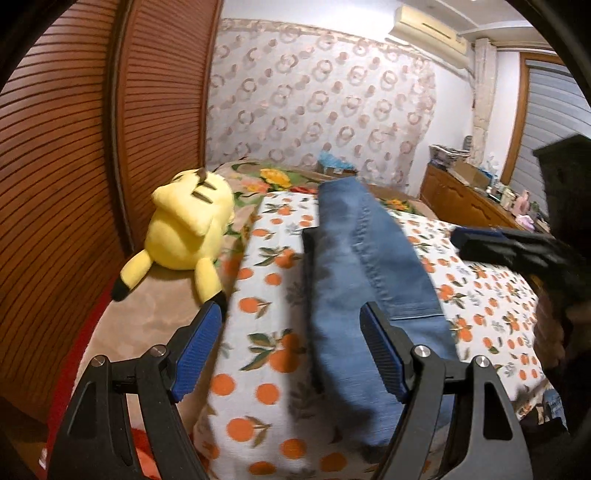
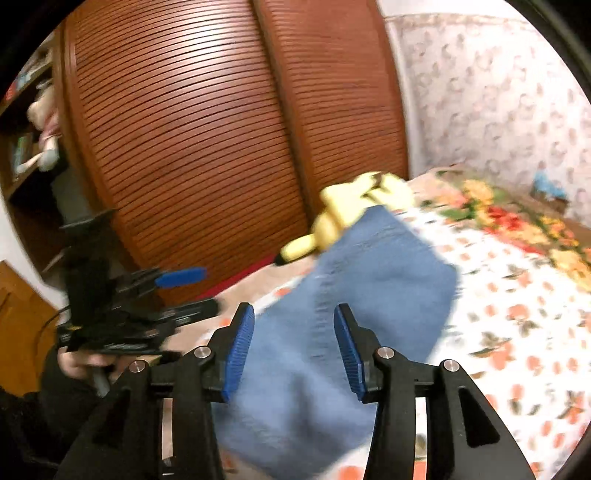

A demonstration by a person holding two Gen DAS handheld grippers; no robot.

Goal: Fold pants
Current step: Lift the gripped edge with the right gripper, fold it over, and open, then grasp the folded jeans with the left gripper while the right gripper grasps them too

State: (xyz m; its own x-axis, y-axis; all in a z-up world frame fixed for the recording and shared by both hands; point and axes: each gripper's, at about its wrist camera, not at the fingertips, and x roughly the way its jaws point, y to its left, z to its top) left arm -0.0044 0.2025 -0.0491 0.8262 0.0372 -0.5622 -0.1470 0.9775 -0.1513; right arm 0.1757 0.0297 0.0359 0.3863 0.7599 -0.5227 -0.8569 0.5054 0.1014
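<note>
Two claws and five other items, all placed relative to the bed.

1. Louvred wooden doors (image 1: 74, 147): along the bed's far-left side; upper edge cut off by the lens rim.
2. Bed (image 1: 258, 369): covered by an orange-print sheet; near edge runs out of frame.
3. Pants (image 1: 354, 266): blue denim, folded into a long strip lying lengthwise down the middle of the bed; near end blurred and partly hidden behind the claw fingers.
4. Plush toy (image 1: 188, 229): yellow, on the bed's left margin beside the doors, apart from the pants; face not visible, smeared in the right wrist view.
5. Left claw (image 1: 291, 350): spread wide above the bed's near end, holding nothing.
6. Right claw (image 2: 293, 350): spread, empty, over the pants; blurred.
7. Air conditioner (image 1: 424, 26): high on the wall beyond the bed's head, partly cropped.
</note>
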